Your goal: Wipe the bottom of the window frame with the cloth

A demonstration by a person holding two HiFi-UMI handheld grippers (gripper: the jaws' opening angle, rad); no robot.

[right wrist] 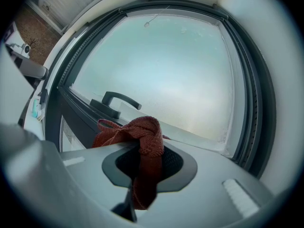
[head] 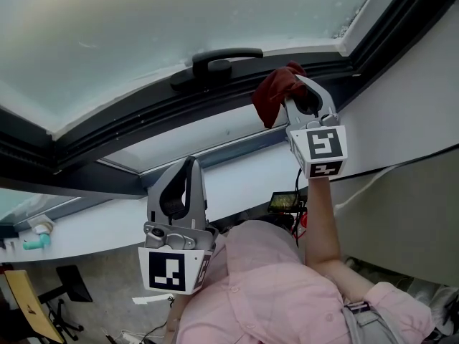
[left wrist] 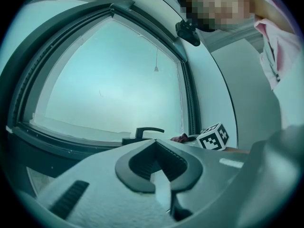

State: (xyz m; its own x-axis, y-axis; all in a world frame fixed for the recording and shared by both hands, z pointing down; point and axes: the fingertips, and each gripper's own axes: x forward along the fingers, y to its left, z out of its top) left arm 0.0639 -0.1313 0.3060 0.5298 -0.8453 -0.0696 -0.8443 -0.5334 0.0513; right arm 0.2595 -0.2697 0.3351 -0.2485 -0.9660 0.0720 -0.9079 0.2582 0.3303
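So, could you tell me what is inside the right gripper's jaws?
The red cloth, pinched in the right gripper, bunched beyond its tips; it hides the frame behind.

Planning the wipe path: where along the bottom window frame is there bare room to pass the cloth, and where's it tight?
Bare: the frame left of the handle, and the white ledge below it. Tight: around the handle, and the stretch right of it, where the right gripper holds the cloth.

In the head view the red cloth (head: 276,95) hides the fingers of the right gripper (head: 300,92), so contact with the window frame (head: 129,120) cannot be told. The teal thing (head: 34,243) at lower left is too small to name.
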